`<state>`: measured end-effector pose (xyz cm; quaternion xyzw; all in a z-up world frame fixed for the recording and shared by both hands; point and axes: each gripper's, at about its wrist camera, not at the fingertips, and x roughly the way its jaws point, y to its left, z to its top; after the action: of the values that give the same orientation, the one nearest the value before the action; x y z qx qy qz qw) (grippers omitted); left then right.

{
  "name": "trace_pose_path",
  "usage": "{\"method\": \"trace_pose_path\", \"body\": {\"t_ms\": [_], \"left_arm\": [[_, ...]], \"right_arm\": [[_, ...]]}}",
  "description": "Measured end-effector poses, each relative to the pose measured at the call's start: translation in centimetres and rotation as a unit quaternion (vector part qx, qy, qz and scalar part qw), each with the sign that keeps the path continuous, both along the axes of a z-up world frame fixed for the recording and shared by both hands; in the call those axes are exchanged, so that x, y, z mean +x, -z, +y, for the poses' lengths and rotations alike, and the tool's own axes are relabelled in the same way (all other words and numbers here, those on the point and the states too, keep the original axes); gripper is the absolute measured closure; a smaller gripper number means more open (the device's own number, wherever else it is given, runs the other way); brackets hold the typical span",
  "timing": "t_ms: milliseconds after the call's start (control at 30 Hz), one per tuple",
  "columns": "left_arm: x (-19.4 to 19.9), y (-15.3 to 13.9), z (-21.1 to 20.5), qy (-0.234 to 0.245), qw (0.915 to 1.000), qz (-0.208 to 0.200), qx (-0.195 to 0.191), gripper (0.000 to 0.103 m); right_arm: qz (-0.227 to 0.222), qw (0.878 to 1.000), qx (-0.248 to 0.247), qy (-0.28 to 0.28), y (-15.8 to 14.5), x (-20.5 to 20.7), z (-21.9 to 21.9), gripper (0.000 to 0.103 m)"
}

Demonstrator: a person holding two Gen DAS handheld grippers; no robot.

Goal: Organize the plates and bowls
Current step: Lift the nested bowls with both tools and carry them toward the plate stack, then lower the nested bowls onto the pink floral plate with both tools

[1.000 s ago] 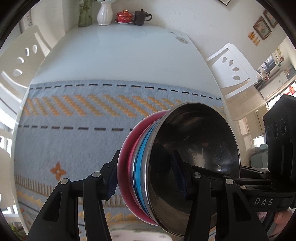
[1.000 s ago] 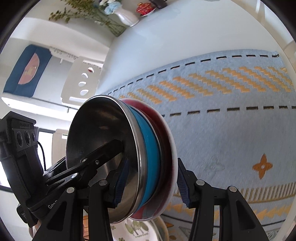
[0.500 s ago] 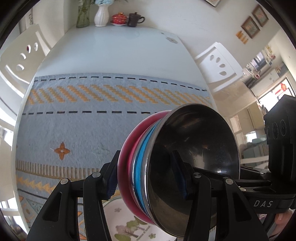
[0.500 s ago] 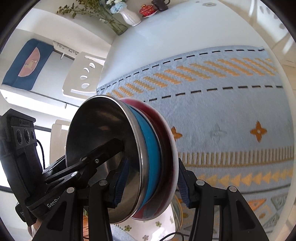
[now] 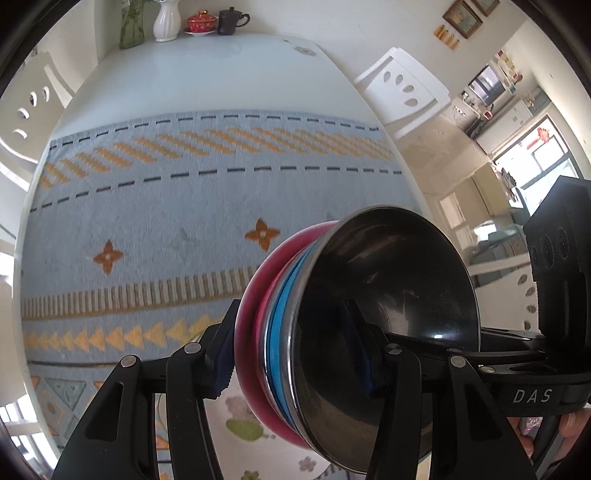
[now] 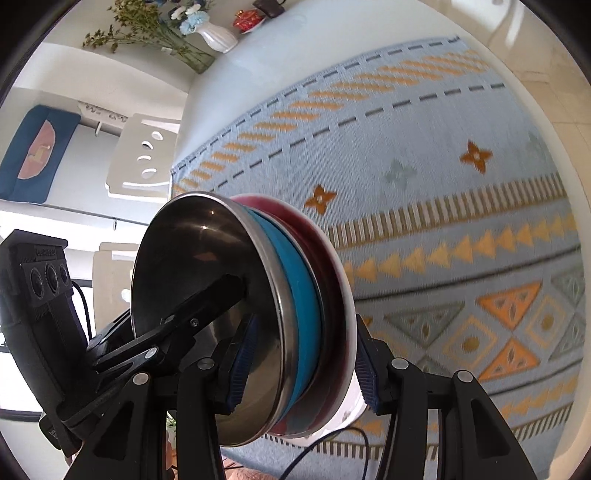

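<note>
Clearly the step in hand is the carry: both grippers share one nested stack and hold it above the table (image 5: 207, 74). From the left wrist view, the left gripper (image 5: 295, 360) has its jaws clamped across the stack's rim, one blue pad on the red plate (image 5: 249, 314) at the outside, the other inside the steel bowl (image 5: 388, 295); a blue dish (image 5: 277, 325) sits sandwiched between the two. From the right wrist view, the right gripper (image 6: 301, 363) clamps the same stack on the opposite side of the rim, one pad inside the bowl and one against the plate's pale underside.

The stack hangs clear of the patterned blue cloth (image 6: 424, 184) that covers the near part of the table. At the far end stand a white vase (image 5: 166, 22), a red lidded cup (image 5: 199, 24) and a dark mug (image 5: 229, 22), well apart from the stack. A white plate with a floral print (image 5: 240, 424) shows at the near edge, under the grippers.

Next, I judge, the pair must travel together at matched pace, keep the stack from tilting further, and lower it flat before either grip loosens; where it belongs is not shown.
</note>
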<state>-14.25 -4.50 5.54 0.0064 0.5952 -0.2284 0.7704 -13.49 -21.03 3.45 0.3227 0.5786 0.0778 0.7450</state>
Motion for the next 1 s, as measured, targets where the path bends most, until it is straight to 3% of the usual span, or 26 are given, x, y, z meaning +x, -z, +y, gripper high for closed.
{"method": "trace_pose_path", "body": {"t_ms": [533,1000], "left_arm": [[-4.1,2.7,5.4,-0.022,0.9995,0.022,0.006,0.055],[-5.2,4.8,6.4,-0.028,0.9991,0.031,0.005,0.055]], "right_arm": [[0.021,1.000,0.005,-0.022,3.5,-3.0,5.7,0.054],[0.016,1.000,-0.001,-0.011,5.6,-3.9,6.8,0.054]]}}
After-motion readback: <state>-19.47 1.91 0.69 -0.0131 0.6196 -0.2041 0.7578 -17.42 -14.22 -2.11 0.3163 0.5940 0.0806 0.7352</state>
